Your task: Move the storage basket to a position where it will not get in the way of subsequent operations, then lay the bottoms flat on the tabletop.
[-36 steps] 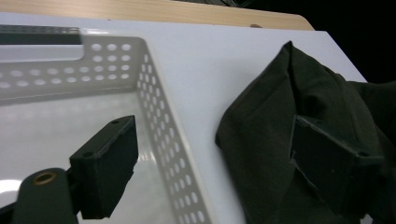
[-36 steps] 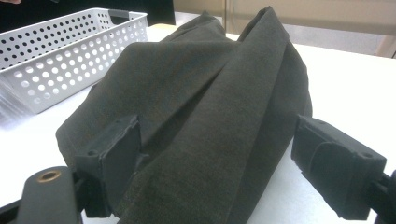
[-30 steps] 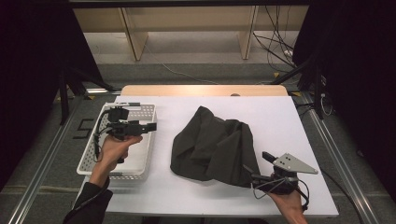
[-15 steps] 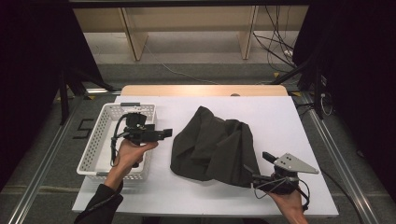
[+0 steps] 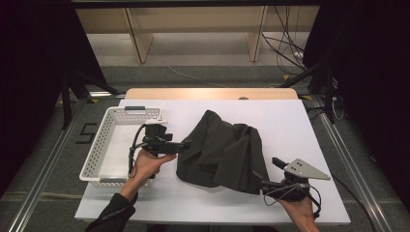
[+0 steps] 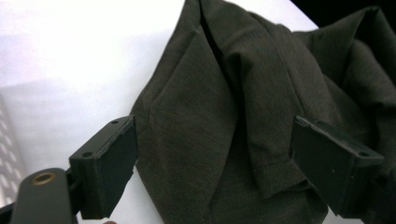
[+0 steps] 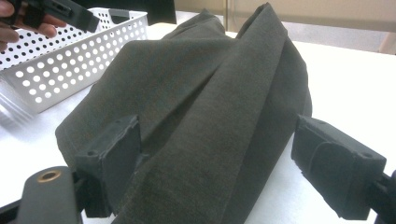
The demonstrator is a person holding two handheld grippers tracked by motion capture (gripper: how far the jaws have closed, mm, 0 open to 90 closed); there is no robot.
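1. A dark garment (image 5: 222,152) lies crumpled on the white table (image 5: 290,116), roughly at its middle, just right of the white perforated basket (image 5: 104,145).
2. Seen from the high view, the garment's long axis runs from the far left, where it narrows to a peak pointing away from the person, to the near right, where its broad lower edge spreads toward the right gripper (image 5: 263,180).
3. Its folds run along that same axis, as long ridges from the peak down to the near edge.
4. The left gripper (image 5: 186,144) is held in the person's left hand (image 5: 150,162) over the basket's right rim, its tip at the garment's left edge.
5. In the left gripper view its jaws stand wide apart, released, with the garment's folded cloth (image 6: 224,121) between and beyond them; whether the jaws touch the cloth I cannot tell.
6. The right gripper sits at the garment's near-right corner, held by the right hand (image 5: 300,208).
7. In the right gripper view its jaws are also spread wide and grasp nothing; the cloth (image 7: 201,112) rises between them, and the basket (image 7: 60,60) shows at the far left.
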